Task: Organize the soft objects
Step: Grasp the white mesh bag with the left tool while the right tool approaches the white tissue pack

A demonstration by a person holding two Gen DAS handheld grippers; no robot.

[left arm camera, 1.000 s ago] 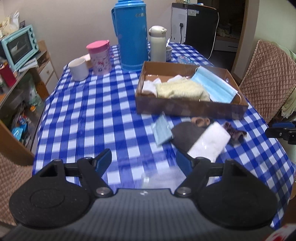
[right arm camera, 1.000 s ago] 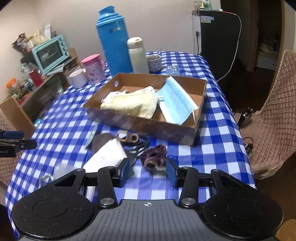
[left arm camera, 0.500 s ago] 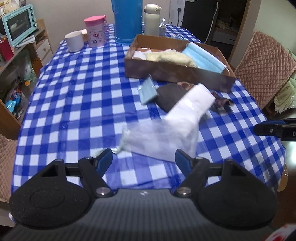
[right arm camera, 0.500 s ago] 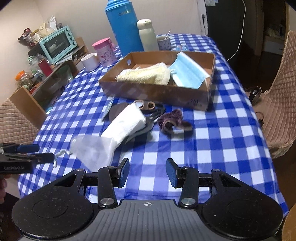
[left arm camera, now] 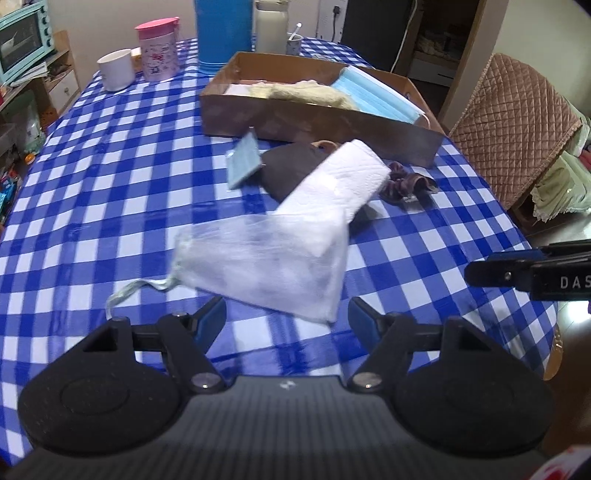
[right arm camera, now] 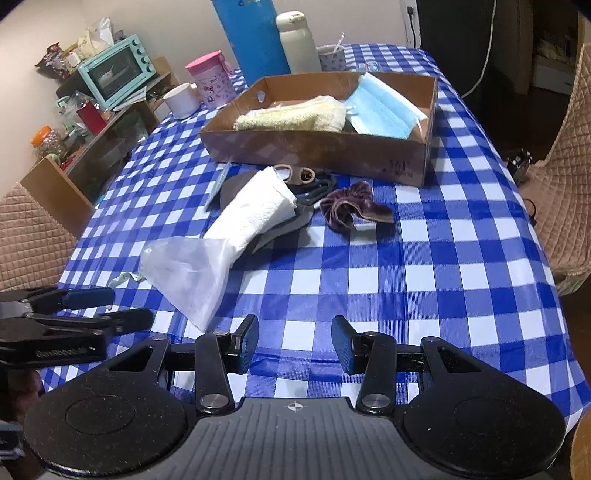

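Observation:
A sheer white drawstring pouch lies on the checked tablecloth, just ahead of my open, empty left gripper. A folded white towel leans on a dark cloth. A purple scrunchie and a small teal packet lie nearby. The cardboard box holds a yellow towel and a blue face mask. My right gripper is open and empty near the front edge, with the pouch, towel and scrunchie ahead.
A blue thermos, white flask, pink jar and white mug stand behind the box. Quilted chairs flank the table. A shelf with a teal oven is at the left.
Both grippers have pulled back toward the table's front edge and stayed open. The pouch, towel and scrunchie now sit farther ahead in both views.

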